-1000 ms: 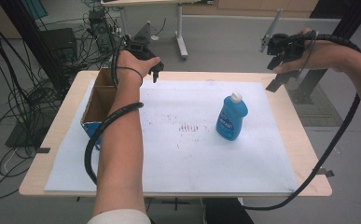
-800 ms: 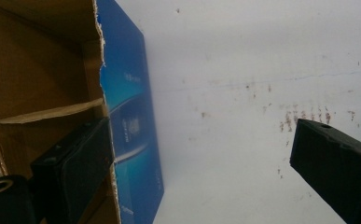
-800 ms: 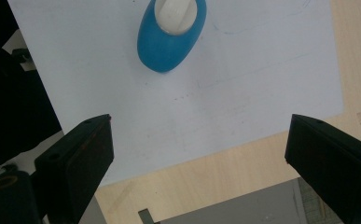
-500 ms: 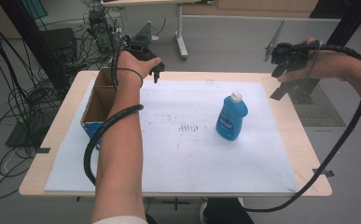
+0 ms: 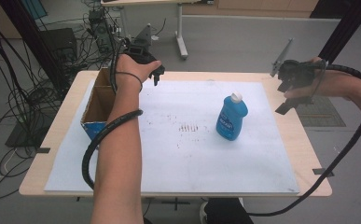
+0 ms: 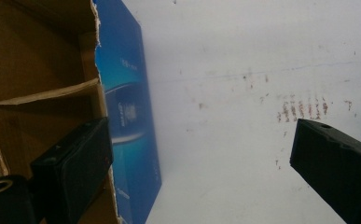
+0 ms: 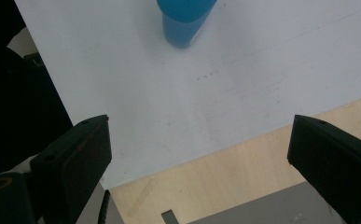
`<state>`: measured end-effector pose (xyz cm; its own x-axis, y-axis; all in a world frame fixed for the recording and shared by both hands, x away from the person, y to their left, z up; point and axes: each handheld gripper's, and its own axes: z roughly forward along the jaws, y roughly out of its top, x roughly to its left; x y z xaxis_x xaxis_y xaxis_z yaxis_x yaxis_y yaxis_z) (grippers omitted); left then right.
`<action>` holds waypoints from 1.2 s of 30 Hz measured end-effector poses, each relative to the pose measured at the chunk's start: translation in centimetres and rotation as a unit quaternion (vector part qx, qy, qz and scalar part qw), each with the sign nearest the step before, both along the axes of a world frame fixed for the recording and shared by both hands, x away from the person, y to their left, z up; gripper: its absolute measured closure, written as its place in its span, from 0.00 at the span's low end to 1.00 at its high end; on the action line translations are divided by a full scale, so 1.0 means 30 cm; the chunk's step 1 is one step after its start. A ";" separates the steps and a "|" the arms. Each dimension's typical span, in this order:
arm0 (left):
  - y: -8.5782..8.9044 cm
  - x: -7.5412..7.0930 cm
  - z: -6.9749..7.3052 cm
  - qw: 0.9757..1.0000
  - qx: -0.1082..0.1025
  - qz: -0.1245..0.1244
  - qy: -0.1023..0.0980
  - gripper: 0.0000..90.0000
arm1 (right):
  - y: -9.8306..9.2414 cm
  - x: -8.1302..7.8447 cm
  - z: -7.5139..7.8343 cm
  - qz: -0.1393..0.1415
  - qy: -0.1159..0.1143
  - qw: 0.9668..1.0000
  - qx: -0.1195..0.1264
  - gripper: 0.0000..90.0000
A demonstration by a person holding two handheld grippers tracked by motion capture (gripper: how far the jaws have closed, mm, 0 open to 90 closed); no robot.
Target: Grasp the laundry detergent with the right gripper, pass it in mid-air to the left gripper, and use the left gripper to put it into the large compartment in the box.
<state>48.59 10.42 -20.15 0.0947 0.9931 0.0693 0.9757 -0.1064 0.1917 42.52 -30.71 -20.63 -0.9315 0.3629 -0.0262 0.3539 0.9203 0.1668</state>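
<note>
While both tongs gape empty, blue bottle (image 5: 231, 117) upright, white cap up

table (image 5: 308, 154): pale wood, smooth, matt
sheet (image 5: 192, 158): white, paper-like, matt, flecked with small reddish-brown marks
box (image 5: 96, 109): rough brown cardboard inside with a torn edge; outer face printed blue, slightly glossy
bottle (image 5: 231, 116): translucent blue plastic, glossy, with a white plastic cap
left gripper (image 6: 201, 154): jaws of black matt plastic
right gripper (image 7: 197, 154): jaws of black matt plastic
</note>
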 end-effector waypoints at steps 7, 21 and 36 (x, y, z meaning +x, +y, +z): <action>0.007 -0.005 0.009 1.000 0.000 -0.003 -0.004 0.07 | -0.037 -0.039 -0.052 -0.025 -0.015 0.999 0.016 0.06; 0.013 -0.005 -0.003 1.000 -0.003 -0.010 -0.002 0.07 | -0.073 -0.118 -0.174 -0.091 -0.040 0.992 0.074 0.05; 0.003 -0.007 -0.009 1.000 0.000 -0.017 -0.001 0.07 | -0.033 -0.156 -0.297 -0.142 -0.070 0.977 0.145 0.05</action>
<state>48.38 10.52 -20.43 0.1274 0.9894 0.0696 0.9713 -0.1387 0.1933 37.85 -31.71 -29.54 -0.7869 0.6171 -0.0035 0.5430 0.6951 0.4712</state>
